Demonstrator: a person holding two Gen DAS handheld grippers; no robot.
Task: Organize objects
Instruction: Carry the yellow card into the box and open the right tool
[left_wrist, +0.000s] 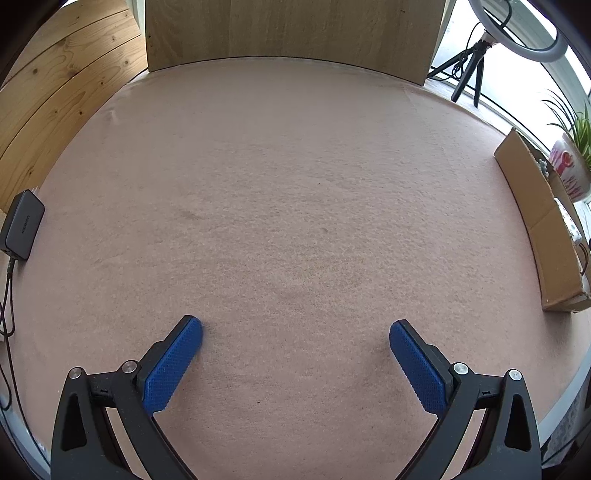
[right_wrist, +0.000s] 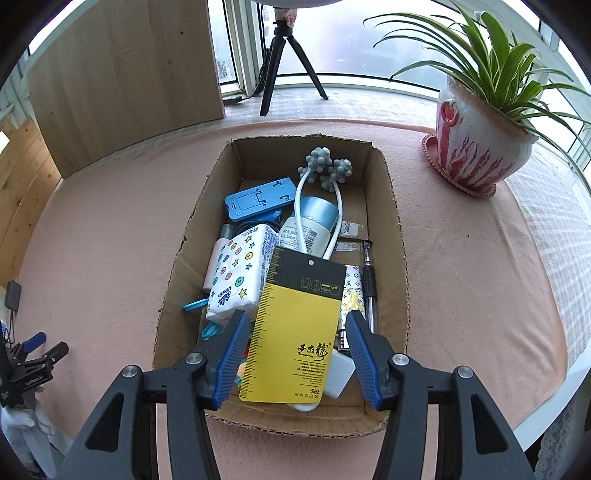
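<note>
At the far left edge of the pink table cover (left_wrist: 280, 206) a dark charger block (left_wrist: 21, 225) lies with its cables trailing off the side, and wooden panelling (left_wrist: 62, 92) rises behind it. The left gripper (left_wrist: 295, 328) hangs over bare cloth, its blue-padded fingers (left_wrist: 173, 365) spread wide with nothing between them. An upright pale board (left_wrist: 291, 29) stands at the back of the table, with a black tripod (left_wrist: 469, 70) to its right by the window. Further right sits the cardboard box (left_wrist: 535, 218), seen side-on from the left wrist and from above in the right wrist view (right_wrist: 184, 266). It is crowded: a blue phone stand (right_wrist: 260, 197), a tissue pack (right_wrist: 240, 273) printed with stars, a white tube (right_wrist: 306, 232) with a pale blue cap, a knobbly grey-blue massager (right_wrist: 328, 168) on white arms, and a black pen (right_wrist: 368, 284) along the right wall. The right gripper (right_wrist: 295, 321) is held over the near end of the box, fingers apart on either side of a yellow and black card (right_wrist: 291, 332) that lies on top of the pile; whether either pad touches it I cannot tell. At the far right a potted plant (right_wrist: 484, 140) stands on a saucer, well apart from the box
</note>
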